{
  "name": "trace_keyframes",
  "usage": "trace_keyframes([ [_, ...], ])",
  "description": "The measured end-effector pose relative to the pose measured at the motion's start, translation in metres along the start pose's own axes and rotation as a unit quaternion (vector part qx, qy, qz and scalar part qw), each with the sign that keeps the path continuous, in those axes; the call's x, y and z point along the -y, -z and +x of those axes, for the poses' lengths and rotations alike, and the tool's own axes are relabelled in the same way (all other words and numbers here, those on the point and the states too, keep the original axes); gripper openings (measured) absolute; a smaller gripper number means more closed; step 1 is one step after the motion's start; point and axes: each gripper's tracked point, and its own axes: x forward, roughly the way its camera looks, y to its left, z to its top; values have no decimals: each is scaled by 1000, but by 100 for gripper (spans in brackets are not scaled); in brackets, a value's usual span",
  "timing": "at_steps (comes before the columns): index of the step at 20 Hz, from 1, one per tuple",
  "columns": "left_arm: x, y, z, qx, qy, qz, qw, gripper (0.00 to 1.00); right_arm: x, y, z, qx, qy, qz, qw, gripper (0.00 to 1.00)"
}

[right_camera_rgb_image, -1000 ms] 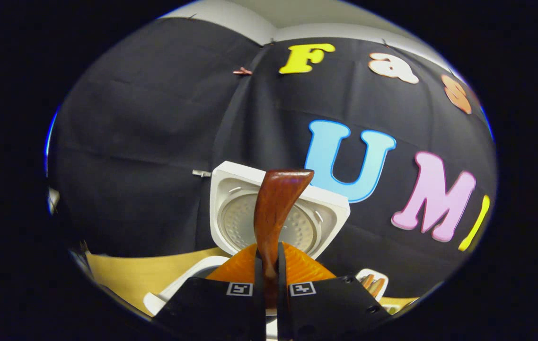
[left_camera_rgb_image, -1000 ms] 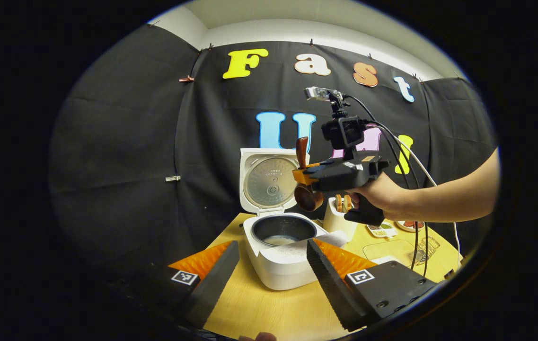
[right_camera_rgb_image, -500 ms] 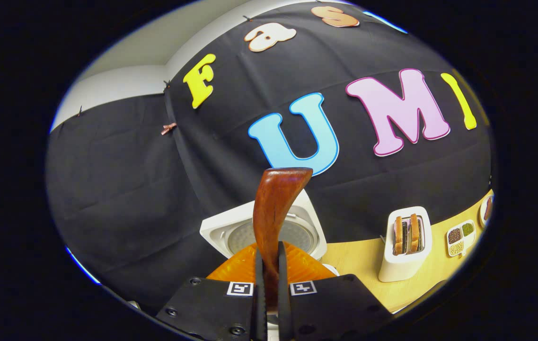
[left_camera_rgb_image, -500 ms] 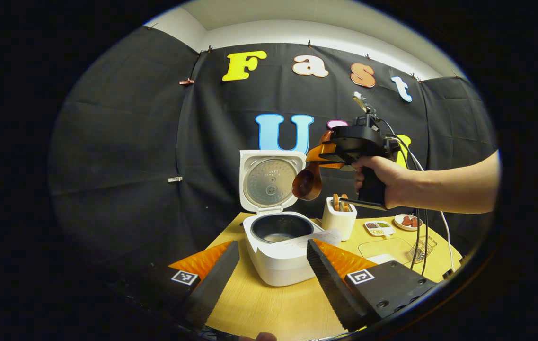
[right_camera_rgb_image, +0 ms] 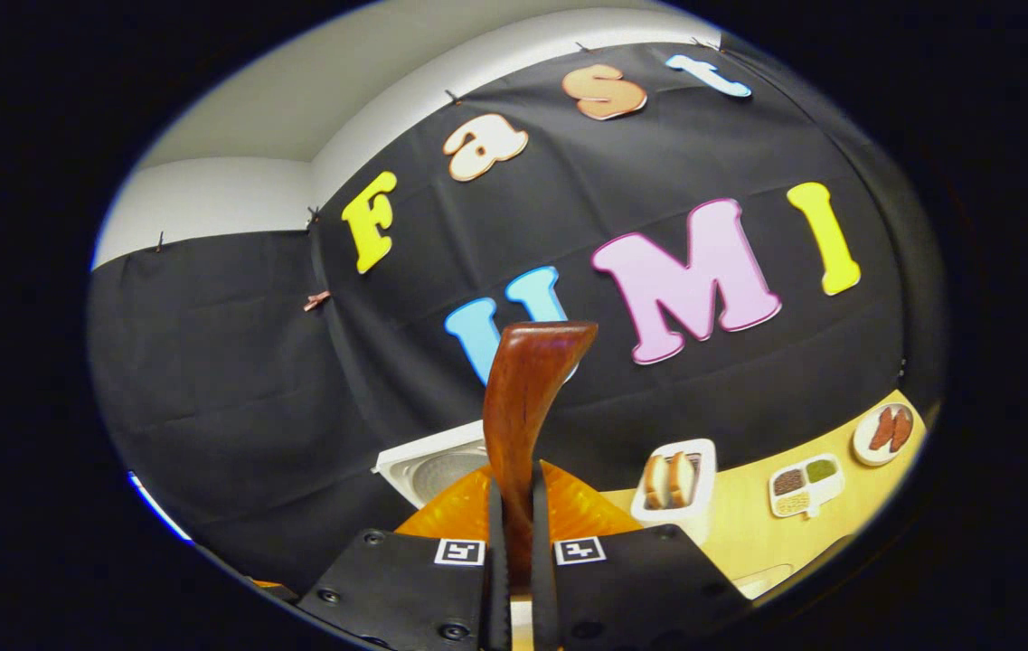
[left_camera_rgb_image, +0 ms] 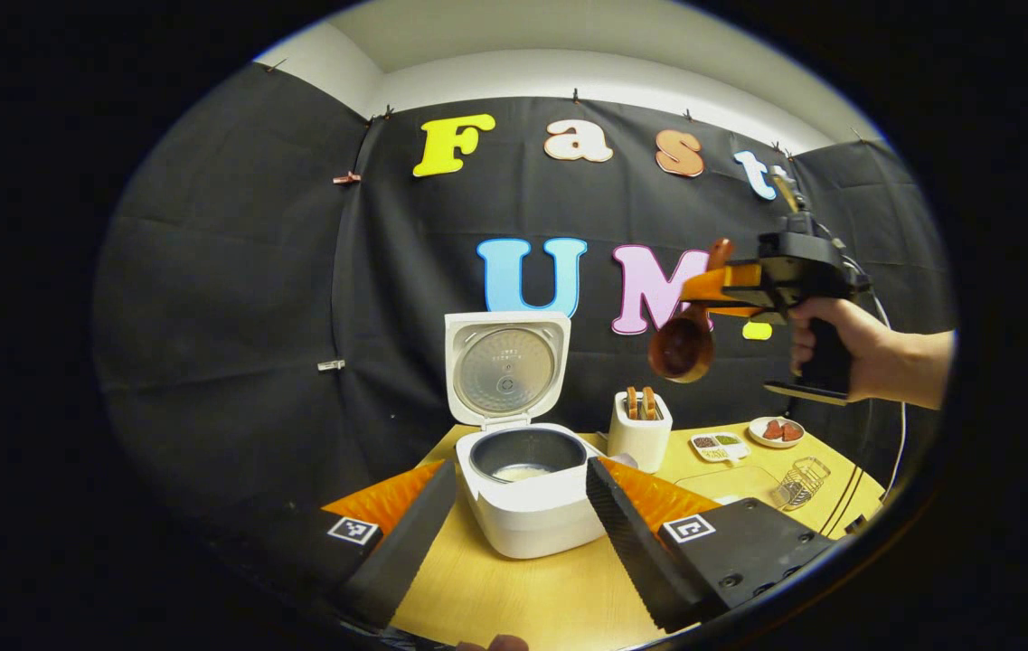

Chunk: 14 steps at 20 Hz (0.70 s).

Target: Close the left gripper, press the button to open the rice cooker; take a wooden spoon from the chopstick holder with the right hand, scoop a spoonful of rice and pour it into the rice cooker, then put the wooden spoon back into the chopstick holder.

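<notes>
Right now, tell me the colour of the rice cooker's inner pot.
Dark grey to black, inside the white rice cooker; the inner pot shows best in the left gripper view.

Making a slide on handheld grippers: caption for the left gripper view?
Right gripper holds the wooden spoon aloft, right of the open rice cooker.

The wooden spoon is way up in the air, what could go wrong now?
The right gripper pinches the wooden spoon only by its thin handle, so it might twist or slip out. It hangs high above the table, so a drop could hit the toaster or dishes. The rice cooker lid stands open; a careless swing back could knock it.
</notes>
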Motion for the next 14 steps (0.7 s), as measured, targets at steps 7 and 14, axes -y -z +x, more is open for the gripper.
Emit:
trace_keyframes([
  [7,34,-23,9,18,13,2,1000,98,180,-17,-112,18,141,-37,989,13],
  [14,57,-39,18,18,12,25,999,99,321,40,-169,-38,230,-54,971,13],
])
